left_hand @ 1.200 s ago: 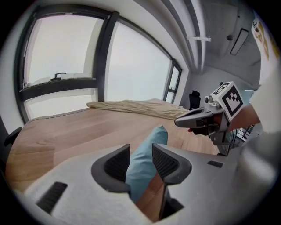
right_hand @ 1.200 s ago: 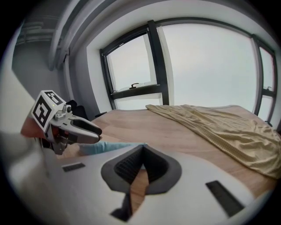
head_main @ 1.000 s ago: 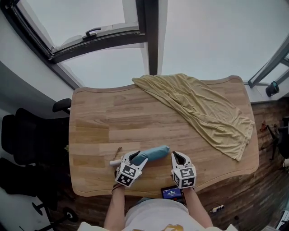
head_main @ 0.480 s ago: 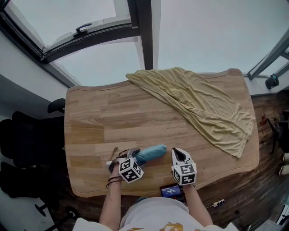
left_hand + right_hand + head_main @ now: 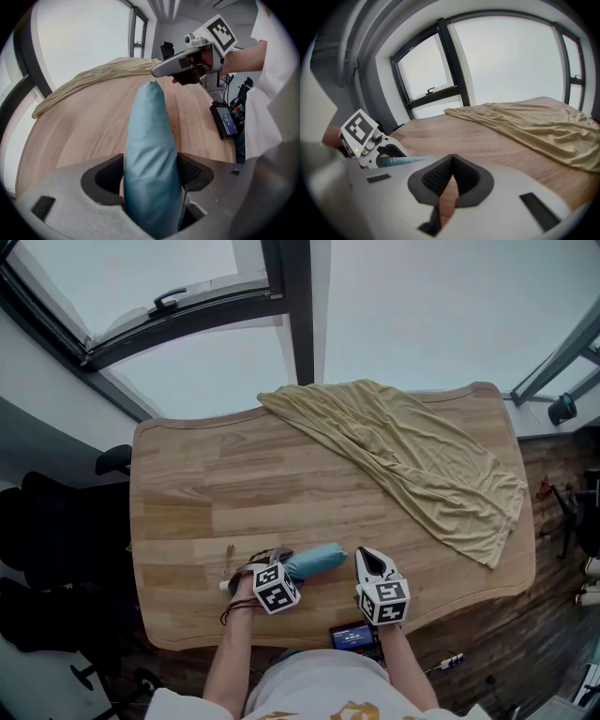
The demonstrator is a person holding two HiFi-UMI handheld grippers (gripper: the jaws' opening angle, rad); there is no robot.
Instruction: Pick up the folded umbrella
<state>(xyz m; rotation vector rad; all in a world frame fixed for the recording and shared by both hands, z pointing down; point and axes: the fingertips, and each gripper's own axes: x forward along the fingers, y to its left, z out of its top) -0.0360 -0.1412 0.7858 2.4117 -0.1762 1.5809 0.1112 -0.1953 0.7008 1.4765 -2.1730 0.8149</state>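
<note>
The folded teal umbrella lies on the wooden table near its front edge, its white handle end pointing left. My left gripper points steeply down over the umbrella's left part. Its jaws are opening, with the umbrella between them; the pads do not clamp it. My right gripper hovers just right of the umbrella's tip, shut and holding nothing. The right gripper view shows the left gripper around the umbrella.
A beige cloth is draped over the table's back right part. A small device with a lit screen sits below the front edge. A black office chair stands left of the table, and windows rise behind it.
My left gripper has sunk and rolled, and its jaws have widened around the umbrella's left part. The right gripper has hardly moved.
</note>
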